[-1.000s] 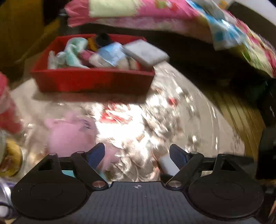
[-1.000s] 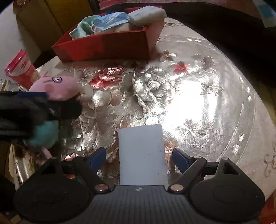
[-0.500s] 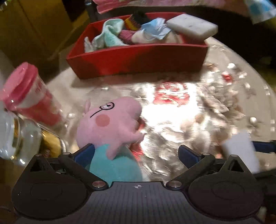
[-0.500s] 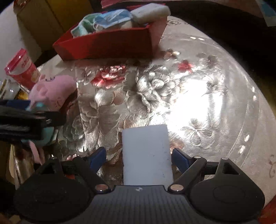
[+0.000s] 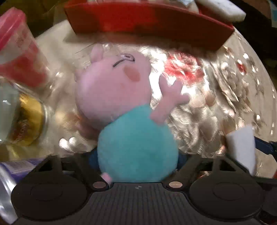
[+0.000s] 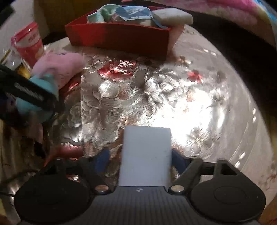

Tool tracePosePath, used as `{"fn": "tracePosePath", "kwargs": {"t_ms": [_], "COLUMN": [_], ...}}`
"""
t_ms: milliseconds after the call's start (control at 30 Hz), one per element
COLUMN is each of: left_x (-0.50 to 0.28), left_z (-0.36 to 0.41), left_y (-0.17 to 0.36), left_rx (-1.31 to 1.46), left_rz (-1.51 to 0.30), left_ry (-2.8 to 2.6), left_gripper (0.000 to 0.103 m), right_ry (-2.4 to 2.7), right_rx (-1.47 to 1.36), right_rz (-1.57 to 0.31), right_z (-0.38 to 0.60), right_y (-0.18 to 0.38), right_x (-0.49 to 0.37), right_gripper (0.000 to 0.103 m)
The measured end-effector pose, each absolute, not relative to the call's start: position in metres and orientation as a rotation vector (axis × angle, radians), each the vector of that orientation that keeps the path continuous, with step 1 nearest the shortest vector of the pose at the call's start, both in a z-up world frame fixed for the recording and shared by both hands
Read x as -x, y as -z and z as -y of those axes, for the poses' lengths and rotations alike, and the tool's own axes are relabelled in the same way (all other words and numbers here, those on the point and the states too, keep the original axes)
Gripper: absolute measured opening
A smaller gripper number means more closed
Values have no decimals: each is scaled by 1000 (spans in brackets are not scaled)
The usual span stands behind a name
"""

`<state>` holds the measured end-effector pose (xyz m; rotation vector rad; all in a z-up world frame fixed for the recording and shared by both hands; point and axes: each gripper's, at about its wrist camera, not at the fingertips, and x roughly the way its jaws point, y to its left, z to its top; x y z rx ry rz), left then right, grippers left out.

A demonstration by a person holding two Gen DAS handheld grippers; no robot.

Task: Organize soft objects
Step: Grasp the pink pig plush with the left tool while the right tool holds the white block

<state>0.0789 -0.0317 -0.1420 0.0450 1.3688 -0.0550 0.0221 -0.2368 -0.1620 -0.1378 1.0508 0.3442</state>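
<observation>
A pink pig plush toy (image 5: 112, 90) in a teal shirt lies on the shiny flowered tablecloth (image 5: 216, 97). My left gripper (image 5: 137, 156) has closed around its teal body, which fills the gap between the fingers. The toy also shows in the right wrist view (image 6: 58, 67), with the left gripper (image 6: 34, 97) on it. My right gripper (image 6: 140, 158) is shut on a white sponge block (image 6: 145, 154); the block also shows in the left wrist view (image 5: 242, 147). A red bin (image 6: 121, 38) at the back holds cloths, a blue mask and a white sponge (image 6: 173, 16).
A red-lidded cup (image 5: 19, 50) and a glass jar with a gold label (image 5: 26, 121) stand at the left table edge next to the toy. A pink patterned blanket (image 6: 233, 10) lies beyond the table. The table's round edge drops off on the right.
My left gripper has moved forward onto the pig toy and closed on its teal body. My right gripper has kept hold of the white sponge block and shifted slightly.
</observation>
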Motion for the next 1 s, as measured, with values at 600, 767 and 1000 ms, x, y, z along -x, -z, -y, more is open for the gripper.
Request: {"fn": "tracePosePath", "kwargs": {"t_ms": [600, 767, 1000], "left_x": [-102, -110, -103], "left_z": [37, 41, 52], "left_y": [134, 138, 145], "left_rx": [-10, 7, -112], "left_rz": [-1272, -1264, -1219], "left_ry": [78, 65, 68], "left_gripper": [82, 86, 72], "right_ry": [-324, -298, -306], "right_rx": [74, 84, 93], "right_rz": [-1072, -1071, -1062], "right_z": [255, 259, 260], "right_y": [157, 159, 154], "right_x": [-33, -35, -37], "right_gripper": [47, 49, 29]}}
